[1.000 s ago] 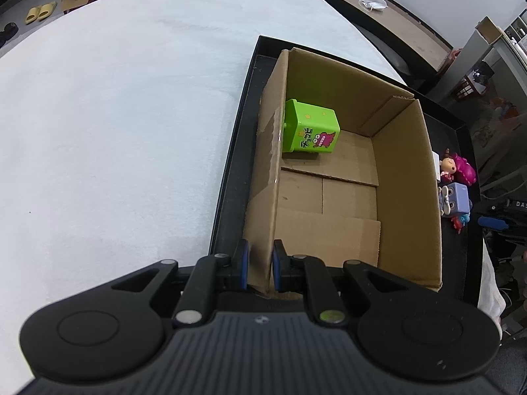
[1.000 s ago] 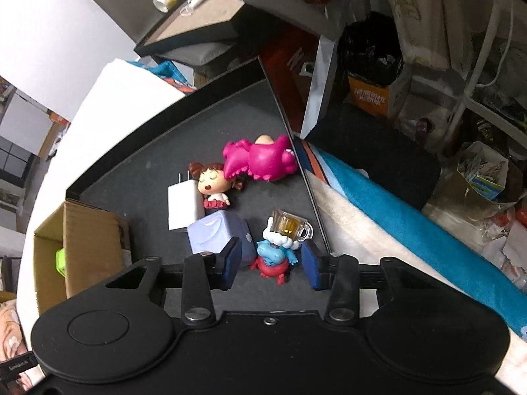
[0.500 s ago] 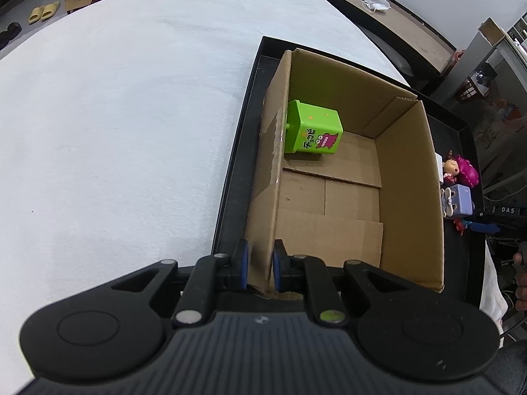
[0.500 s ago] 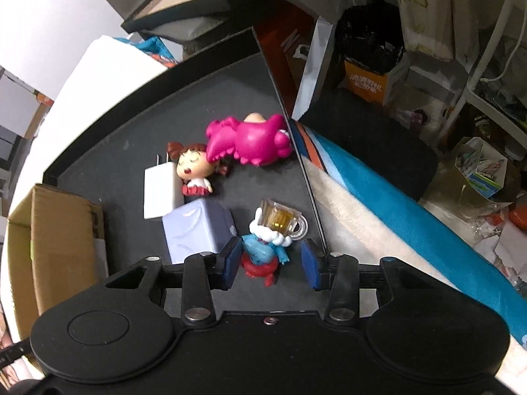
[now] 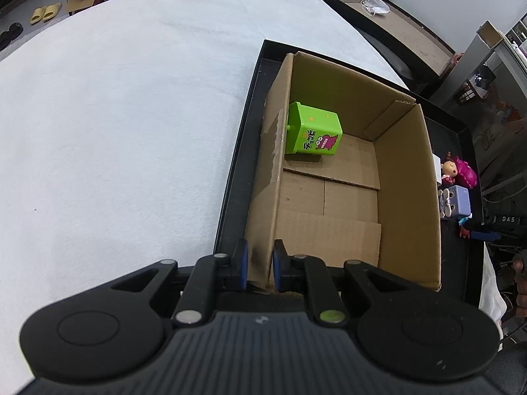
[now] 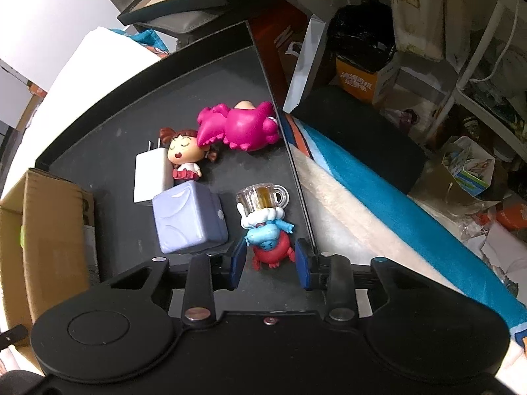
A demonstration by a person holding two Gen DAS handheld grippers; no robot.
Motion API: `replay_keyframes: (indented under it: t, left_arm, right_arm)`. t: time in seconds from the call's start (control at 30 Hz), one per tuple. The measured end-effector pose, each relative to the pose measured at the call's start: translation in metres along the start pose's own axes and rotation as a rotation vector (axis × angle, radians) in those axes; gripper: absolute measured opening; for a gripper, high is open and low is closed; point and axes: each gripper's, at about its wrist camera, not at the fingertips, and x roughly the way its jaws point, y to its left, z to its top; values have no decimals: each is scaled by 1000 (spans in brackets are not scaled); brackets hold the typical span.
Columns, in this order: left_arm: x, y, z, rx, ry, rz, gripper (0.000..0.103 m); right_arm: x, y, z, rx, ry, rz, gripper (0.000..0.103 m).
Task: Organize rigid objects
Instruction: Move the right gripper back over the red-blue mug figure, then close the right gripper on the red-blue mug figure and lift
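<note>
the left tongs (image 5: 258,265) are pinched nearly closed on the near corner wall of the cardboard box (image 5: 408,177), which sits on a black tray (image 5: 235,171) on the white surface (image 5: 115,115) and holds one green toy block (image 5: 313,130) at its far left side. the right tongs (image 6: 270,263) are spread wide, gripping nothing, their pads on either side of the blue-and-red figurine (image 6: 268,233) with a beer mug that lies on the tray beside a lavender cube (image 6: 189,219), a white charger (image 6: 150,176), a girl doll (image 6: 182,158) and a pink dinosaur (image 6: 240,126).
</note>
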Motion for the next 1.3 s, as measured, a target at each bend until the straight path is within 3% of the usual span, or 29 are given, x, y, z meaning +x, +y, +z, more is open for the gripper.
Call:
replay_keyframes:
  t: [0.2, 0.43, 0.87, 1.3]
  left_arm:
    - [-1, 0, -1, 2, -4, 1, 14]
    - [1, 2, 1, -8, -5, -10, 14]
    - [3, 7, 2, -22, 2, -35, 14]
    - [3, 7, 2, -25, -2, -35, 14]
  right_arm:
    - [-2, 0, 2, 11, -8, 23, 42]
    - [5, 10, 5, -43, -16, -18, 42]
    - [12, 38, 1, -247, -48, -145, 49]
    - [26, 51, -2, -379, -18, -151, 50]
